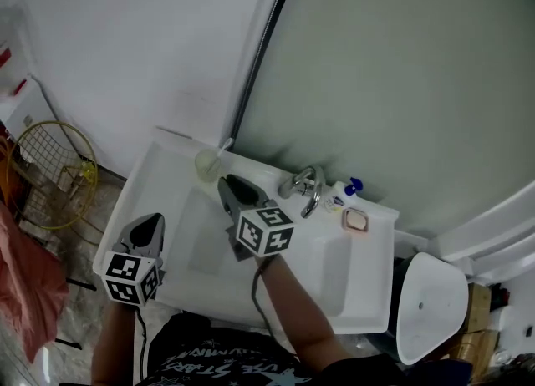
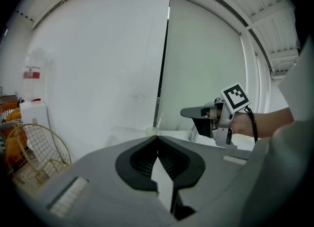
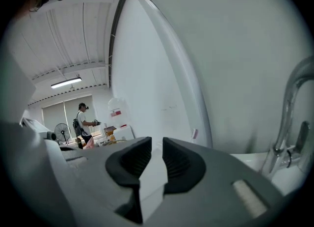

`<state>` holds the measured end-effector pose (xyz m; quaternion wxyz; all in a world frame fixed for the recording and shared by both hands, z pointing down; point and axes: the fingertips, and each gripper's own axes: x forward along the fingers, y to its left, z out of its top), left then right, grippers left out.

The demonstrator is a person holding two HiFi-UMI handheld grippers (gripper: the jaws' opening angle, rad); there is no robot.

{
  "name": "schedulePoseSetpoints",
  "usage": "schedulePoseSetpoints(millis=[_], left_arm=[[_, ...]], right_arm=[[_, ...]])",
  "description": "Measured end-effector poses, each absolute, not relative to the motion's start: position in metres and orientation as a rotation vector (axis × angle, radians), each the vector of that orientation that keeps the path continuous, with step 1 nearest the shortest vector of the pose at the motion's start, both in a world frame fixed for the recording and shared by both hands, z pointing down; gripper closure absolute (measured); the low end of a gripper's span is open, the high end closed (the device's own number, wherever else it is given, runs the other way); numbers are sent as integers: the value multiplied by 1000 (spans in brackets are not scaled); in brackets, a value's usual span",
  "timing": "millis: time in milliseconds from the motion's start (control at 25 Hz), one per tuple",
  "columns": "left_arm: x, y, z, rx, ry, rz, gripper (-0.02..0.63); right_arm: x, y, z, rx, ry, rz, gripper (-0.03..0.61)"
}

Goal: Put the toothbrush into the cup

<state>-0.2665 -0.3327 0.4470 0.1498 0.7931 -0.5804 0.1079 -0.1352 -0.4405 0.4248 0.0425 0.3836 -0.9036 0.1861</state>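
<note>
While both grippers hang above the white counter, we find the toothbrush already standing in the cup. The cup sits at the back left corner of the counter, close to the wall. The toothbrush leans in it, with its upper end rising above the rim toward the right.

We read the left gripper as clenched: in its own view the jaw tips meet, and nothing lies between the pads. It is at the front left edge of the counter, well apart from the cup.

We read the right gripper as released: in its own view a narrow gap separates the jaws, and the gap is empty. It is above the basin, with its jaws pointing toward the cup. In the left gripper view it stands to the right of the cup and clear of it.

Behind the basin we note the faucet. To its right stand a blue-capped bottle and a pink soap dish. A yellow wire basket stands on the floor to the left of the counter. In the right gripper view a person stands far back in the room.
</note>
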Motion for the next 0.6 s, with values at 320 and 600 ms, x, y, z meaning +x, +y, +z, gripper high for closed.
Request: schedulePoseSetpoints(millis=[320, 600], left_arm=[[-234, -268, 452, 2227, -1723, 302, 606], [-212, -224, 447, 2202, -1782, 275, 606]], right_arm=[[-104, -378, 427, 1089, -2785, 555, 574], [-85, -323, 424, 1000, -2812, 510, 574]])
